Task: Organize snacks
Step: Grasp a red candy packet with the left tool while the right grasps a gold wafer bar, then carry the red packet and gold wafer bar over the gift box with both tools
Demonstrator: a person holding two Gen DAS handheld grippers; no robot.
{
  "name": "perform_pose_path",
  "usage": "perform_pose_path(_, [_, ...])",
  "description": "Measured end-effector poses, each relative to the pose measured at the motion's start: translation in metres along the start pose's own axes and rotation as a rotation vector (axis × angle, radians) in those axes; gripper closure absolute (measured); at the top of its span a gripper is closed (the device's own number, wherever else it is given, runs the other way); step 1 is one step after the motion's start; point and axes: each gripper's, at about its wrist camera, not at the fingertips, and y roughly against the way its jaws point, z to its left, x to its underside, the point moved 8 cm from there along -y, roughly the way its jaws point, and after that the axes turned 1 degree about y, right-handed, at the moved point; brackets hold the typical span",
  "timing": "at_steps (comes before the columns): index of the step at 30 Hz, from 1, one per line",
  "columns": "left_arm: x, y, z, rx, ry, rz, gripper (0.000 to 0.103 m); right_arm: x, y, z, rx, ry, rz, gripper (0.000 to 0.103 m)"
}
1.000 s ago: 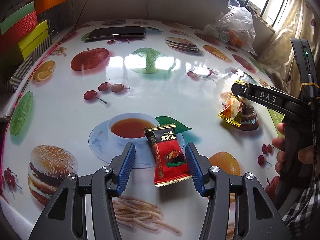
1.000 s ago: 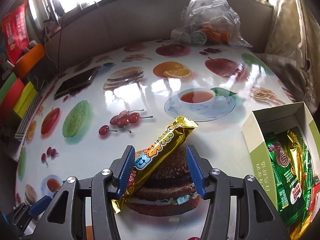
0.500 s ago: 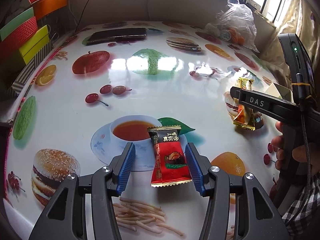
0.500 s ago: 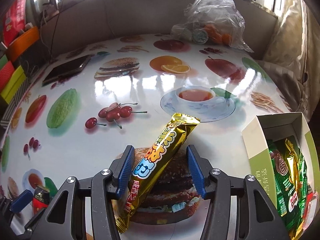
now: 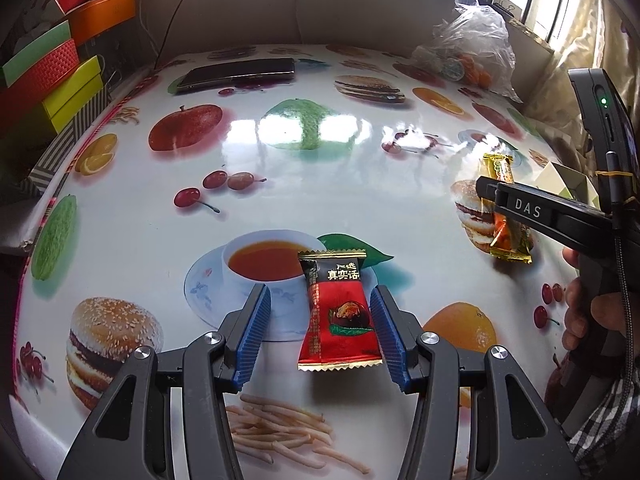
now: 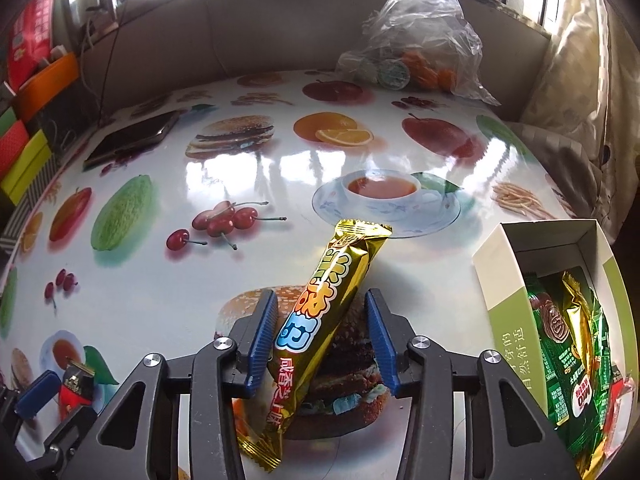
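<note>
1. As seen through my left wrist camera, the left gripper [image 5: 320, 334] has its jaws spread wide on either side of a red-and-black chestnut snack packet [image 5: 339, 312]. The packet lies flat on the table, near the right blue pad [image 5: 386, 336] and well clear of the left one; nothing is gripped.
2. My right gripper [image 6: 322, 342] also stands open. A long gold snack bar [image 6: 320, 330] lies slantwise between its fingers, its far end pointing towards the printed teacup, its near end running under the tool. I cannot tell whether either pad touches it.
3. Snack box [image 6: 506, 280], white and green cardboard, open-topped, sits to the right of the right gripper, holding green and gold wrapped snacks [image 6: 568, 344].
4. Tablecloth [image 5: 280, 184], glossy, printed with fruit, burgers, chips and tea.
5. Dark phone [image 5: 236, 73] lies flat at the far side.
6. Clear plastic bag [image 6: 416, 44] with orange items, at the far right corner.
7. Coloured boxes [image 5: 44, 76], stacked along the left edge.
</note>
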Motion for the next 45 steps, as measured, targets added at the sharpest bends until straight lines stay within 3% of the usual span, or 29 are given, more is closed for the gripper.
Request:
perform_pose_path(5, [0.0, 0.001, 0.002, 0.011, 0.012, -0.007, 0.051, 0.003, 0.004, -0.003, -0.004, -0.006, -0.001, 0.076])
perform_pose_path(9, [0.001, 0.002, 0.006, -0.003, 0.023, -0.01, 0.061, 0.007, 0.007, -0.004, -0.007, -0.022, -0.004, 0.081])
perform_pose_path(12, [0.001, 0.003, 0.009, -0.008, 0.032, -0.01, 0.067, 0.01, 0.01, -0.003, -0.016, -0.019, -0.003, 0.081])
perform_pose_path(23, [0.002, 0.004, 0.01, -0.017, 0.036, -0.012, 0.073, 0.02, 0.019, -0.001, -0.03, -0.017, -0.005, 0.081])
perform_pose_path(45, [0.006, 0.017, 0.007, 0.003, 0.046, -0.023, 0.076, 0.044, 0.049, 0.009, -0.09, -0.012, -0.024, 0.081])
